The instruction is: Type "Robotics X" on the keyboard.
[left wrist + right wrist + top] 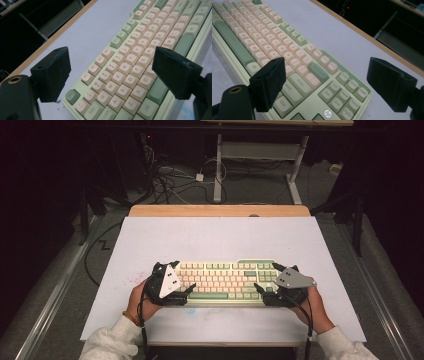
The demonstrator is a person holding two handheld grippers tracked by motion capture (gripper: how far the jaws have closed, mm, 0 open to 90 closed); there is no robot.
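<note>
Keyboard [222,281], pale green case w/ cream and green keys, lies flat on the white tabletop [210,237], near the person's edge and approx. centred left to right.

Left tool [181,278] sits at the keyboard's left end, held in the left hand [141,301]. Jaws spread wide, gripping nothing. In the left gripper view [111,72] 1 jaw hangs over bare tabletop [95,32] just off the keyboard's [140,50] far side, the other over the bottom rows near the space bar; letter keys show in the gap btw. them. Can't tell if either jaw touches the keys.

Right tool [265,277] sits at the keyboard's right end, held in the right hand [315,307], grey 3-cornered plate on top. Jaws also wide apart, nothing clamped. In the right gripper view [324,77] 1 jaw is over the Shift/Ctrl corner of the keyboard [262,32], the other over the tabletop [332,32] past the keyboard's far right corner; Enter key and nav cluster lie btw. them.

Both sleeves light grey; a cable trails from each tool toward the near edge. Wooden strip [220,210] runs along the tabletop's far edge.
</note>
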